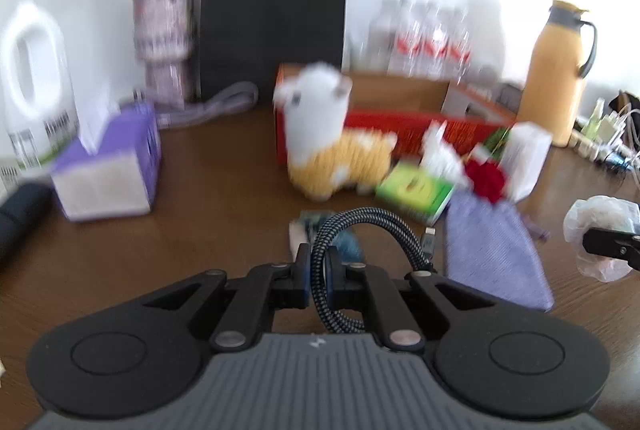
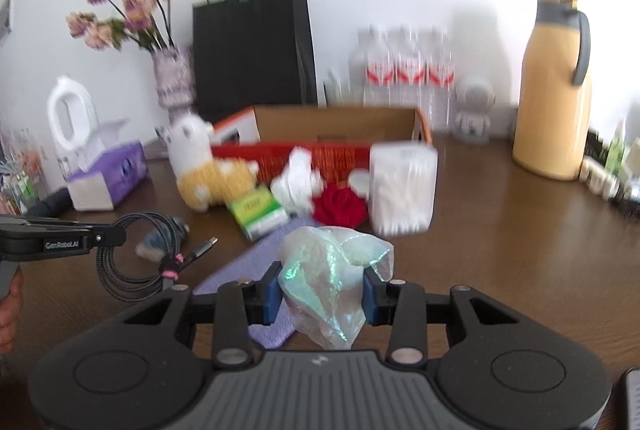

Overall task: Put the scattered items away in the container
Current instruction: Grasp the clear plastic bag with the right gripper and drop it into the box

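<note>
Brown worktop (image 2: pixel 500 238), carton (image 2: pixel 336 127) at twelve o'clock: left tongs (image 1: pixel 318 266) clamp braided cable (image 1: pixel 372 226), right tongs (image 2: pixel 322 294) pinch flimsy iridescent bag (image 2: pixel 332 270); dangling loops may snag, film may slip.

Both views ride low over the brown bench (image 1: pixel 224 197), each looking forward and slightly downward along its own jaws toward the white back wall. The left wrist view sits further left, close to the purple tissue box (image 1: pixel 108 165). Both share the open cardboard box (image 2: pixel 336 127), black paper bag (image 2: pixel 252 49) and yellow jug (image 2: pixel 554 89). Each catches the other gripper at its frame edge.
</note>
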Tool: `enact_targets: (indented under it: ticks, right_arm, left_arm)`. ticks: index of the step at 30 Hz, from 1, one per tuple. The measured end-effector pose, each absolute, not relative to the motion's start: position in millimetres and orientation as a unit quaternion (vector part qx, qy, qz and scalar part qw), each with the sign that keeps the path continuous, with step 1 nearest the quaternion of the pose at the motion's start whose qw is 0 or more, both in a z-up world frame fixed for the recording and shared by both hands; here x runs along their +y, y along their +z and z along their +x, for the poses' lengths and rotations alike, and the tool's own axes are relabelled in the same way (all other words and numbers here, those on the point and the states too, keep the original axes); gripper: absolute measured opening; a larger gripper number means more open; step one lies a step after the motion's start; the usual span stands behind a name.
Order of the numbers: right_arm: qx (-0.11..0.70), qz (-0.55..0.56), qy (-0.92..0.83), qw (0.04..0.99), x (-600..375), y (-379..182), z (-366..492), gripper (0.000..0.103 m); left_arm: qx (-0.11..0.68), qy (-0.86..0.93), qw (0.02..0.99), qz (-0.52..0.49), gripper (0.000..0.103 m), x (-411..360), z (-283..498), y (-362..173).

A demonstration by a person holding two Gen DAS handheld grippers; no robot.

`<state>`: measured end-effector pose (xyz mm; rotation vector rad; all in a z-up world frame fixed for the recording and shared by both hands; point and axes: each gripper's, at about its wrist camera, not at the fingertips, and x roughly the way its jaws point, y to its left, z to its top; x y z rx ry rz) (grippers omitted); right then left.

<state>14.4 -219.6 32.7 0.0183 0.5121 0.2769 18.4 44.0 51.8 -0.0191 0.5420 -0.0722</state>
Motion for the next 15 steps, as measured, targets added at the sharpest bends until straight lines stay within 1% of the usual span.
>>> enact_targets:
  ticks: [4,7,10,12,13,15]
  right_arm:
    - [0.215,0.016,0.142,0.966,-227,58,10,0.037]
    - [0.194,0.028,0.147,0.970,-237,88,27,0.037]
    - [0.169,0.030,0.147,0.974,-251,133,65,0.037]
    - [0.168,0.025,0.151,0.974,-258,161,102,0.037]
    - [0.170,0.025,0.157,0.973,-261,175,124,0.037]
    - [0.200,0.021,0.171,0.964,-263,196,177,0.037]
  left_arm:
    - [0.228,-0.066,0.971,-0.037,0.007,41,17,89]
    - [0.213,-0.091,0.972,-0.050,0.007,41,46,125]
    - [0.215,-0.109,0.969,-0.050,0.007,41,106,162]
    - [0.232,-0.115,0.965,-0.051,0.007,41,153,179]
    - [0.244,-0.117,0.961,-0.056,0.007,41,177,184]
    - [0.276,-0.121,0.952,-0.051,0.007,38,229,188]
